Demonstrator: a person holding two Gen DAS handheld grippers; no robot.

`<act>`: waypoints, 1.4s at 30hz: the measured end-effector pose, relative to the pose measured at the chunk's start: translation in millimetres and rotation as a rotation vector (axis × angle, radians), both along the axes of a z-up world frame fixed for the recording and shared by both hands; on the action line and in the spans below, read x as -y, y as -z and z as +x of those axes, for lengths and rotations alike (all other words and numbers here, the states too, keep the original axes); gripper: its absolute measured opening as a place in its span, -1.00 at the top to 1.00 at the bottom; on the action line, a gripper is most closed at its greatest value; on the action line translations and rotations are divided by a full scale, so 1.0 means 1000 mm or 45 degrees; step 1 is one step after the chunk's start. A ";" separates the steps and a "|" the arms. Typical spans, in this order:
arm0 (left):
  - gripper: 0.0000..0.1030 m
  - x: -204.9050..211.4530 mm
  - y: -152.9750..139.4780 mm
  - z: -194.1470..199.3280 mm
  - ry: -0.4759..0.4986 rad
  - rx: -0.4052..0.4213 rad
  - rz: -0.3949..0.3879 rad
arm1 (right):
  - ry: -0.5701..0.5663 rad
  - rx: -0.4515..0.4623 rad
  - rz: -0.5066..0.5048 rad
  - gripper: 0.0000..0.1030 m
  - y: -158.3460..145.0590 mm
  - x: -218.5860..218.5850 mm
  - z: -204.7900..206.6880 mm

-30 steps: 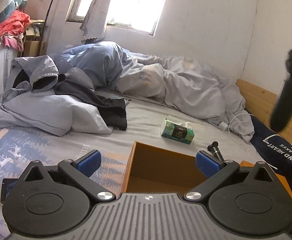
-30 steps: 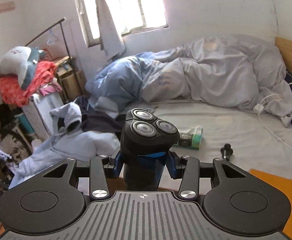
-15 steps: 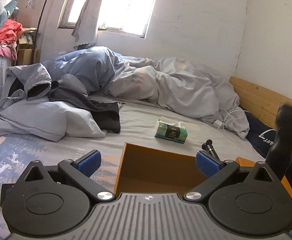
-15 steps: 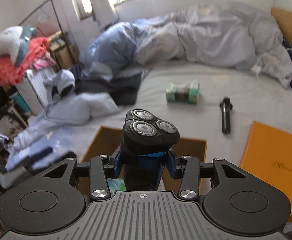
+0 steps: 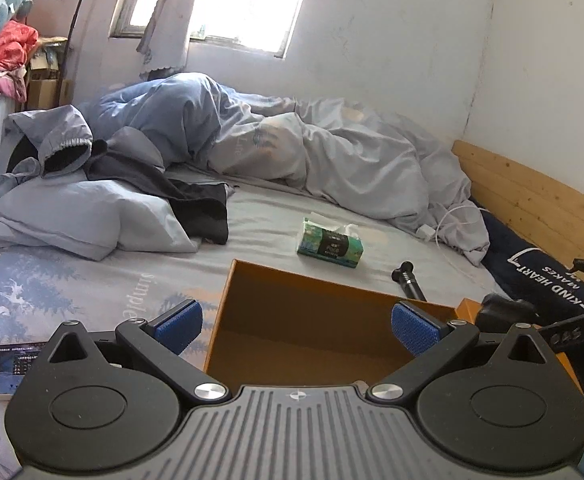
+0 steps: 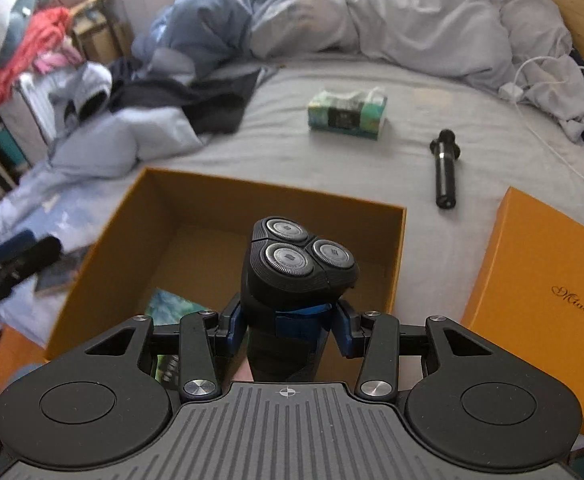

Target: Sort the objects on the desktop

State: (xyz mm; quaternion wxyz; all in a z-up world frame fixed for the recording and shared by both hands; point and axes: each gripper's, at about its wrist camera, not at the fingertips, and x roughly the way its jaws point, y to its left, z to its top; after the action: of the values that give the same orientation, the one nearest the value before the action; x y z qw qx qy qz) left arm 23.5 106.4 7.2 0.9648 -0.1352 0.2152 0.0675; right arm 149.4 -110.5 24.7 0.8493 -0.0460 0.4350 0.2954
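Shaver [image 6: 292,280], three-headed, clamped upright between blue pads of right gripper [image 6: 285,322], held over open orange box [image 6: 139,216] on bed. Inside box, something green-printed, possibly a packet [image 6: 167,306], mostly hidden. Left gripper [image 5: 296,322] spread wide, empty, hovering at box near edge. Phone [image 5: 5,368] flat on sheet at left. Orange lid [image 6: 548,288] right of box. Beyond: black cylinder tool [image 6: 444,168], then tissue pack [image 6: 348,114], apart on grey sheet. Rumpled duvet [image 6: 412,12] farthest.

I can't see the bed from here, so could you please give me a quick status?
Right tongs shut on shaver, above open orange box. Left tongs open, empty. Nothing blocking.
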 end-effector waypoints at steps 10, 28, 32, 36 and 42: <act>-1.00 -0.003 0.004 0.002 -0.013 -0.018 -0.025 | -0.017 -0.009 -0.143 0.08 0.034 -0.027 0.008; -1.00 -0.003 0.009 0.005 -0.047 -0.055 0.016 | 0.013 -0.080 -0.322 0.08 0.072 -0.062 0.044; -1.00 -0.003 0.010 0.005 -0.045 -0.061 0.007 | 0.019 -0.096 -0.362 0.08 0.080 -0.070 0.052; -1.00 -0.004 0.012 0.006 -0.044 -0.074 0.006 | 0.026 -0.112 -0.402 0.08 0.088 -0.077 0.060; -1.00 -0.010 0.014 0.008 -0.063 -0.084 -0.027 | -0.031 -0.081 -0.461 0.07 0.095 -0.090 0.060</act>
State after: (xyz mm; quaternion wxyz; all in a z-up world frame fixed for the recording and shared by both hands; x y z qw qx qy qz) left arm 31.1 116.6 -7.0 0.9537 -0.1483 0.2443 0.0934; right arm 209.2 -20.8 -70.1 0.8094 -0.1940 0.5071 0.2238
